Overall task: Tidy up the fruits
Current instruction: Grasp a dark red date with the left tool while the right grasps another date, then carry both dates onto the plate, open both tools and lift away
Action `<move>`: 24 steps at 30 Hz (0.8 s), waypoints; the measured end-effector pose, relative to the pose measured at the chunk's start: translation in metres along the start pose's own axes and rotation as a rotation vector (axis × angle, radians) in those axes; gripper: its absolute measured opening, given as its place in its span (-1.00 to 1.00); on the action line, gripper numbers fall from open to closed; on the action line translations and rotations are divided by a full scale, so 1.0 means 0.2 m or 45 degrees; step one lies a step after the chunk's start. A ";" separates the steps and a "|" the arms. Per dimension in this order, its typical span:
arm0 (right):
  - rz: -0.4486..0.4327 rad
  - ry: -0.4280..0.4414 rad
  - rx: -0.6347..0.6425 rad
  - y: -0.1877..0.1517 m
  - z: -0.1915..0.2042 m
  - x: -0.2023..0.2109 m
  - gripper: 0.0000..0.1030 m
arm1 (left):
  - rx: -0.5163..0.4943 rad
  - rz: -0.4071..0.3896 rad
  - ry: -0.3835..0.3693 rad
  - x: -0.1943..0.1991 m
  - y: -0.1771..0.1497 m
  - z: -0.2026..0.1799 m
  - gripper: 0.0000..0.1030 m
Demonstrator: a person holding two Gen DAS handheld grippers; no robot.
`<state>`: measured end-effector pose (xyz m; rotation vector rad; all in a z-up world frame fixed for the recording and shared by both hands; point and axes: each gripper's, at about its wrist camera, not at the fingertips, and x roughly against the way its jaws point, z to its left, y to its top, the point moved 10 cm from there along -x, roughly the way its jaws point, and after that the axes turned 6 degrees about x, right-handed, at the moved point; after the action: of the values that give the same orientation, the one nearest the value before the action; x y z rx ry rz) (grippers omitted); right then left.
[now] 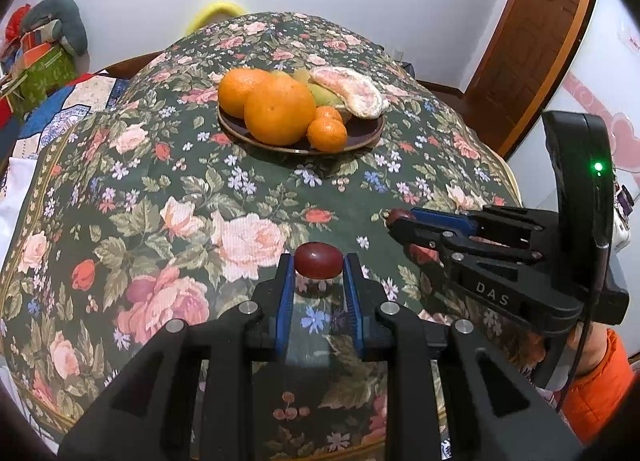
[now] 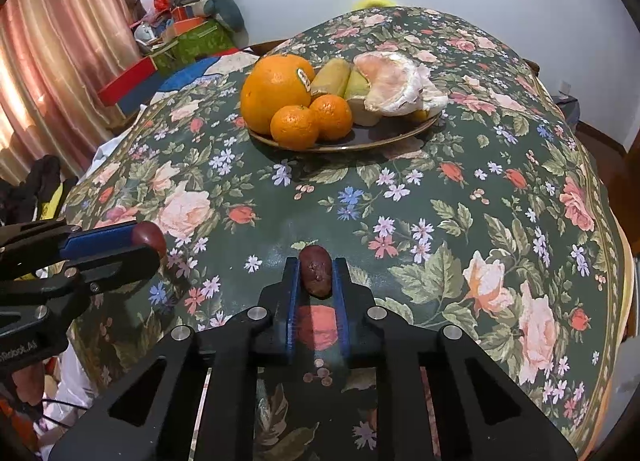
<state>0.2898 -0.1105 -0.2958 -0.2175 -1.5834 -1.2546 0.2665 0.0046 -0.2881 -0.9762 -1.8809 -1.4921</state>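
Jaws of both grippers, left gripper [image 1: 319,266] and right gripper [image 2: 316,275], each pinch a small dark red fruit low over the flowered counter [image 2: 440,197]; oranges already fill the plate [image 2: 400,137] beyond, awaiting these two.

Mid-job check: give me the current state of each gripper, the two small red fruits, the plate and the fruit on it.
Left gripper: shut on the smooth red fruit.
Right gripper: shut on the wrinkled red fruit.
Plate: on the floral tablecloth, loaded.
Large oranges: two, whole, on the plate.
Small mandarins: two, whole, at the plate's near edge.
Pomelo piece: peeled, lying on the plate.
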 end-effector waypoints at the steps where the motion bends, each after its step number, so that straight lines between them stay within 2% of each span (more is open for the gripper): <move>1: -0.007 -0.001 -0.004 0.01 0.00 0.01 -0.72 | 0.001 -0.005 -0.001 0.00 0.01 0.00 -0.53; 14: -0.164 -0.015 -0.022 0.25 -0.10 0.14 -0.72 | -0.001 -0.094 -0.029 0.00 0.27 -0.02 -0.53; 24: -0.245 -0.016 0.021 0.50 -0.15 0.12 -0.72 | -0.024 -0.161 -0.047 -0.07 0.53 -0.04 -0.53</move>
<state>0.3656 -0.1018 -0.2204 -0.0632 -1.6555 -1.3889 0.3598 0.0072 -0.2355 -0.9142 -1.9906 -1.5764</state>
